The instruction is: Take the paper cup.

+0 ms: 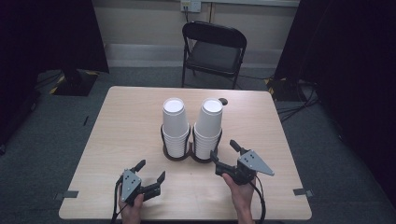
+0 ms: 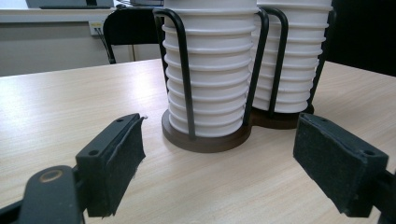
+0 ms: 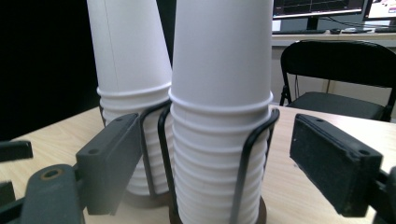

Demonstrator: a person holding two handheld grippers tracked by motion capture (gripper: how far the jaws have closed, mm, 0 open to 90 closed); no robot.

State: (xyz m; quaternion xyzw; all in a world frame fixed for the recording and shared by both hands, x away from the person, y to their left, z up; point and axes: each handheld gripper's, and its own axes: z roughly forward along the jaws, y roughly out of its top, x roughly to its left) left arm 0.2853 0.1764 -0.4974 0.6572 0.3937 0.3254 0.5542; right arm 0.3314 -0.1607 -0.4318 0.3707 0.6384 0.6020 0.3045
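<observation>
Nearest the table's front edge, the left gripper (image 1: 150, 178) sits low over the bare wood, jaws spread wide with nothing between them. Just beyond and to the right, the right gripper (image 1: 226, 155) is raised, jaws equally wide and empty, lined up either side of the right cup stack (image 3: 219, 116) and close to it. Mid-table stands the wire cup holder (image 1: 190, 155), two dark round bases joined, black rods running up around each column of upside-down white paper cups. The left cup stack (image 1: 175, 127) stands beside the right one, apart at the top. My read: these cups are featherlight, thin-walled and easily crushed, nested snugly so one may drag its neighbour. Best hold looks like the top cup's smooth wall above the rods, squeezed gently. Far behind, a black folding chair (image 1: 214, 49) faces the table
</observation>
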